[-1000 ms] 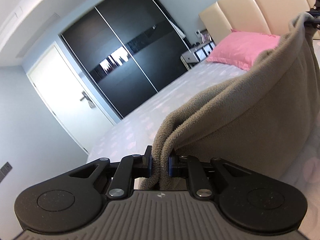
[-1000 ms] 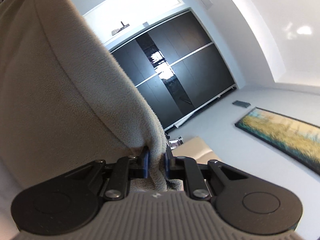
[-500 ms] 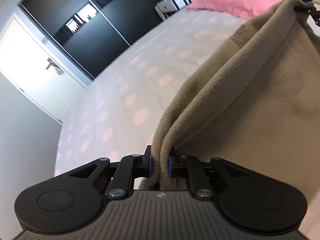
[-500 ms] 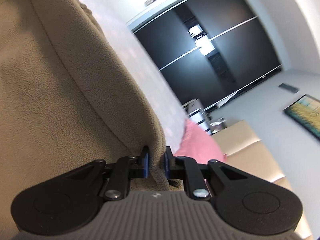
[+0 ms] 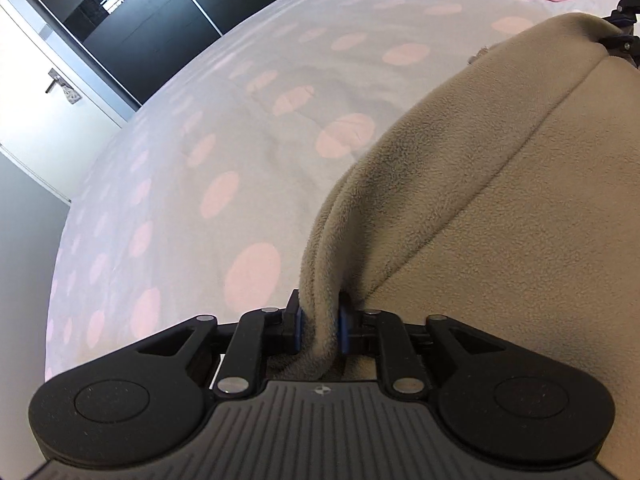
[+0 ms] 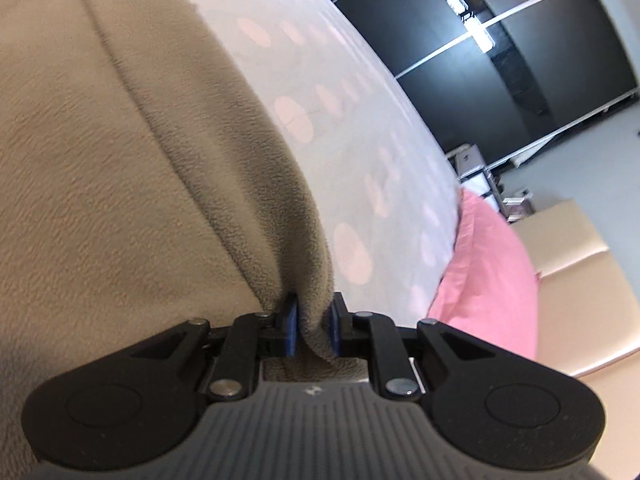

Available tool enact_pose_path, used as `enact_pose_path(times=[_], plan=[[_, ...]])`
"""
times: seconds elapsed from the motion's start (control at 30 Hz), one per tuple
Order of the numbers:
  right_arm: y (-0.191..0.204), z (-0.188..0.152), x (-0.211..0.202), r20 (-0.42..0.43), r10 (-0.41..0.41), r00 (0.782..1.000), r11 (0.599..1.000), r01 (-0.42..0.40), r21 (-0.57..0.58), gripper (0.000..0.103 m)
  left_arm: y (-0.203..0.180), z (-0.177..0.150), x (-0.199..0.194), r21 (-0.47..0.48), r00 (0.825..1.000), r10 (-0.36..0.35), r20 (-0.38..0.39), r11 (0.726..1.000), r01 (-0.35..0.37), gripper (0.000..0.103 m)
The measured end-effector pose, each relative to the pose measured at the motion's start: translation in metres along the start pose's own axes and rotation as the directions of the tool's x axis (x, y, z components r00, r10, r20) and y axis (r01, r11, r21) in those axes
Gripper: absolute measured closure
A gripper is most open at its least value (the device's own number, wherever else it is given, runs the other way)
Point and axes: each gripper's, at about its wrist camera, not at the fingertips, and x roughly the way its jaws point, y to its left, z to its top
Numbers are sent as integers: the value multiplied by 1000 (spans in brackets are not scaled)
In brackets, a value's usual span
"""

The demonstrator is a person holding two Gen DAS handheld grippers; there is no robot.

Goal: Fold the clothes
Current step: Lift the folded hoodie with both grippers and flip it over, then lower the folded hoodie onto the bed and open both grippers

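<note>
A beige fleece garment [image 5: 500,200] hangs stretched between my two grippers, low over the bed. My left gripper [image 5: 320,328] has one bunched corner of it between its blue pads, and its jaws are opening while the fleece still fills the gap. My right gripper [image 6: 314,330] has the other corner of the garment [image 6: 120,160] between its pads, and its jaws are opening too. In the left wrist view the right gripper [image 5: 626,28] shows at the top right, at the garment's far edge.
Below lies a bed [image 5: 200,140] with a white cover dotted pink. A pink pillow [image 6: 488,280] rests against a cream headboard [image 6: 580,280]. A dark sliding wardrobe [image 6: 500,40], a white door [image 5: 40,100] and a small nightstand [image 6: 474,168] stand beyond the bed.
Both grippers have come down and tipped toward the bed, carrying the garment with them. The gap between each pair of pads has widened slightly around the fleece.
</note>
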Motion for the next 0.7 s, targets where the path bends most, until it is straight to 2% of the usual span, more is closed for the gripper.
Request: enact_pose_path(times=[0.03, 0.07, 0.13, 0.23, 0.27, 0.33, 0.4, 0.47, 0.5, 0.53, 0.57, 0.67, 0.7], plan=[[-9, 1, 1, -9, 2, 1000, 1000, -1, 30, 72, 5, 2, -2, -16, 1000, 0, -4, 1000, 0, 75], [-16, 2, 0, -17, 0, 1000, 998, 1, 60, 64, 10, 2, -5, -30, 1000, 2, -3, 1000, -2, 68], [-20, -2, -3, -34, -32, 999, 991, 36, 125, 54, 21, 1, -12, -59, 1000, 13, 4, 998, -13, 59], [-43, -10, -20, -55, -40, 998, 963, 53, 266, 56, 38, 7, -28, -123, 993, 113, 17, 986, -110, 57], [-51, -12, -26, -60, -36, 998, 948, 53, 314, 56, 41, 9, -36, -144, 986, 164, 19, 977, -159, 57], [-67, -18, -39, -69, -27, 997, 911, 53, 409, 56, 50, 6, -55, -194, 982, 188, 33, 965, -178, 57], [-74, -27, -61, -39, 2, 999, 875, 17, 483, 59, 53, 3, -74, -247, 986, 159, 56, 959, -140, 57], [-75, -36, -81, -1, 60, 998, 833, -50, 551, 69, 50, 1, -89, -263, 989, 120, 90, 960, -93, 58], [-76, -40, -89, 18, 94, 995, 807, -86, 584, 70, 44, 2, -93, -266, 991, 86, 99, 962, -57, 58], [-76, -41, -95, 40, 130, 991, 779, -127, 614, 70, 37, 3, -97, -269, 993, 49, 108, 963, -18, 64], [-74, -38, -95, 66, 171, 983, 750, -174, 638, 70, 31, 4, -100, -271, 993, 12, 117, 962, 20, 72], [-66, -30, -97, 148, 286, 947, 653, -306, 692, 70, 9, 17, -94, -285, 982, -105, 154, 947, 146, 73], [-58, -23, -96, 168, 316, 934, 638, -340, 691, 70, 0, 22, -90, -294, 977, -132, 167, 939, 177, 73]])
